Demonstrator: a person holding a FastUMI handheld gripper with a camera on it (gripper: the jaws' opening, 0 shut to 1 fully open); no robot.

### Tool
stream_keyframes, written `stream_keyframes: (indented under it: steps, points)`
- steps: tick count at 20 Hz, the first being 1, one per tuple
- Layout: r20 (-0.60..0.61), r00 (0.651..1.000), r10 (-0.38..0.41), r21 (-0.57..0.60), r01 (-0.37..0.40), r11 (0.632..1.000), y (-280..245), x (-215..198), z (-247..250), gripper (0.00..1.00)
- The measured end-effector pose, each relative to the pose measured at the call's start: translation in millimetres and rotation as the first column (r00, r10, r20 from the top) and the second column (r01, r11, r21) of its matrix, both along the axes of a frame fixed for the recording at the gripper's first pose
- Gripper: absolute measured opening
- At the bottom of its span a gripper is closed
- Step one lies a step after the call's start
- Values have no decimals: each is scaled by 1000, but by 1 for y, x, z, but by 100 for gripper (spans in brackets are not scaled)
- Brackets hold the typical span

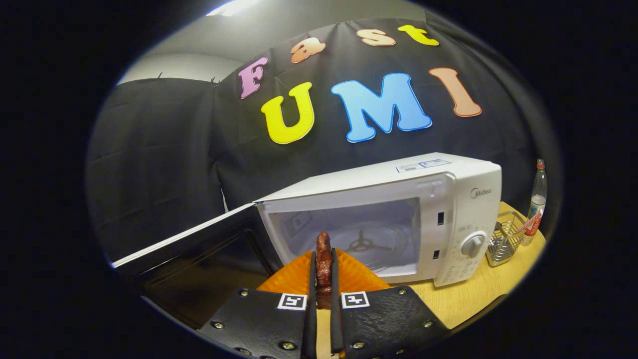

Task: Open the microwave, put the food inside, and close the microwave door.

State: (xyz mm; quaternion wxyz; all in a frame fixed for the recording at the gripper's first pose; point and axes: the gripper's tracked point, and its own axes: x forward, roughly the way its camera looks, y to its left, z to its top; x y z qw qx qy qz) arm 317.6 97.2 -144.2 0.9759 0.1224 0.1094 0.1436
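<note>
microwave [398,209] door open | gripper [324,269] clamps food [324,259] above orange plate [356,276] | wooden table [478,291]

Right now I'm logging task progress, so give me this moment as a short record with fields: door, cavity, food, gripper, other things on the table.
microwave: white, on a wooden table, beyond the fingers
door: swung wide open
cavity: no food in it; bare turntable hub in view
food: brown piece, upright between the fingers, over an orange plate
hand-held gripper: shut on the food, just ahead of the cavity opening
other things: wire basket and glass bottle beside the microwave's dial side
step left: food in, door closed
</note>
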Motion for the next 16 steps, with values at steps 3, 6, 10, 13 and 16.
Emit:
stream_keyframes:
  steps: [3, 6, 10, 13, 16]
  points:
    - [-17, 1000, -26, -1, 26, 1000, 3, 33, -16, 11]
    - [-29, 998, -54, 16, 55, 998, 2, 60, -25, 11]
    - [-38, 997, -70, 48, 72, 996, 9, 90, -32, 11]
    - [-10, 996, -87, 37, 88, 995, 16, 111, -28, 11]
    - [28, 993, -116, -7, 116, 993, 19, 128, -31, 11]
